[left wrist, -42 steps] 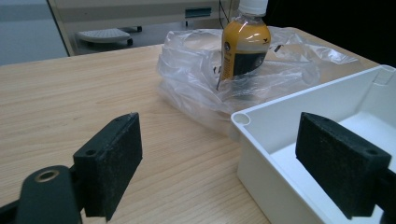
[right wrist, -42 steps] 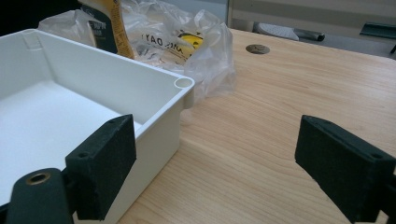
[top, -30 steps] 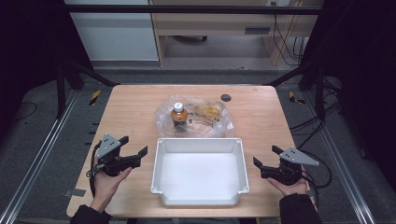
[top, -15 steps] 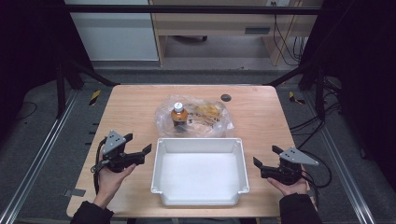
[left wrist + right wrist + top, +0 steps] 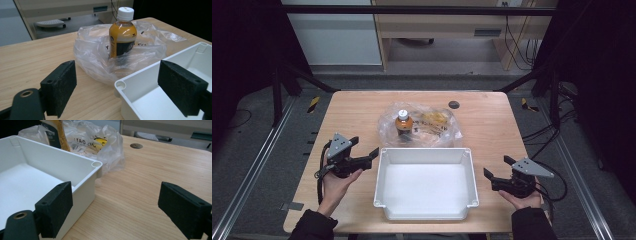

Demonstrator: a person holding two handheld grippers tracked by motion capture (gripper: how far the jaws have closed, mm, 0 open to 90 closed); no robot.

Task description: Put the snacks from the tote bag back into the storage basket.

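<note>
Wooden table (image 5: 357, 115), pale and bare along its near edge, carries a white bin (image 5: 426, 183) at the front and a crumpled clear bag (image 5: 421, 125) just behind it. An orange bottle (image 5: 403, 123) stands upright in the bag, white cap up, its long axis vertical, with the plastic gathered round its lower half. Yellow packets, probably snacks, lie in the bag to the bottle's right; the print is too blurred to read.

From the left gripper (image 5: 366, 150) the bottle lies ahead and slightly to the right, past the bin's far left corner. In the left gripper view the bottle (image 5: 123, 37) sits between the two jaws, with the bin's corner (image 5: 120, 85) close below. That gripper is wide open and holds nothing, touching neither bag nor bin.

The right gripper (image 5: 496, 169) rests beside the bin's right wall, also spread wide and empty, well apart from the bottle. The left hand is the nearer one, so a reach forward over the bin's corner looks like the likely move.
</note>
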